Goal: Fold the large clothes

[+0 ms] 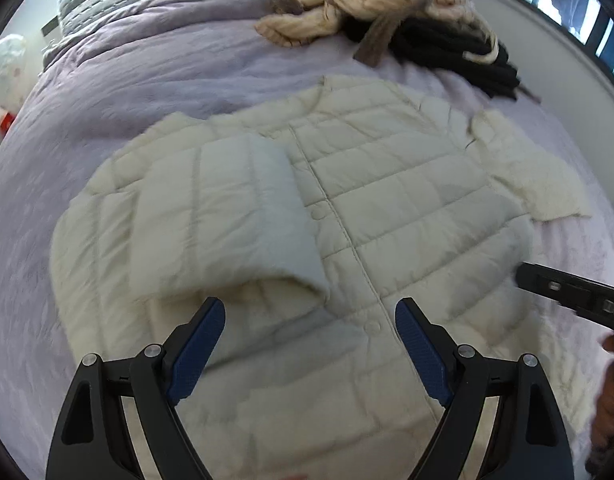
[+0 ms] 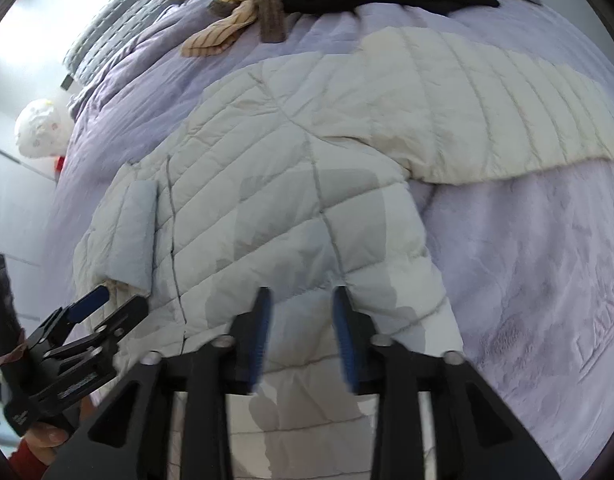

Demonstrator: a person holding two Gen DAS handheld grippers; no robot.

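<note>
A cream quilted jacket (image 1: 347, 200) lies flat on the lilac bed (image 1: 127, 80), its left sleeve (image 1: 223, 216) folded across the front. The left gripper (image 1: 310, 320) hovers over its near hem, jaws wide apart and empty. Tan and black clothes (image 1: 387, 12) are heaped at the far side.

The jacket (image 1: 387, 184) is quilted cloth, cream, puffy, with a faint sheen. The bedspread (image 1: 155, 80) is matt lilac cloth, softly wrinkled. The left gripper (image 1: 310, 344) and right gripper (image 2: 302, 336) are matt black plastic with ribbed blue pads (image 1: 421, 356) and shiny metal pins.
</note>
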